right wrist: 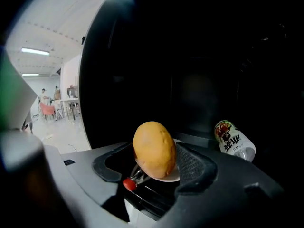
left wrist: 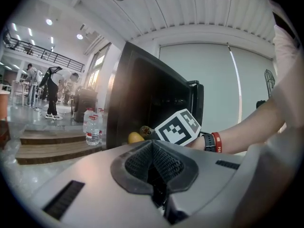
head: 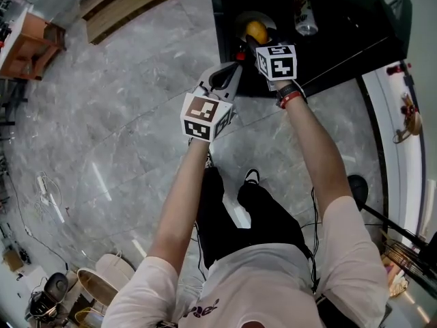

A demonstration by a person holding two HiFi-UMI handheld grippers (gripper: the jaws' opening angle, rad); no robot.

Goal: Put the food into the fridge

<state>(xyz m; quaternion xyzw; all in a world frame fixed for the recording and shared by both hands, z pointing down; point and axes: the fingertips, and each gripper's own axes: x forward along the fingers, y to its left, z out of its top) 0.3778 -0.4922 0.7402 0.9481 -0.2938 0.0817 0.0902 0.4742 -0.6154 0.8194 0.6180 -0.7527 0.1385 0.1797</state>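
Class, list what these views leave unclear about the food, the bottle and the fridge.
Fridge inside: right gripper view, too dark.
Bottle label: print too small in head view and right gripper view; right gripper covers its lower end.
Food: whether the pads press it; right gripper view, its bulk hides the contact.

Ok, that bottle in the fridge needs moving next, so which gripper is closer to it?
Right. The right gripper, holding a yellow fruit, is just beside the bottle; the left gripper is farther back, outside the fridge.
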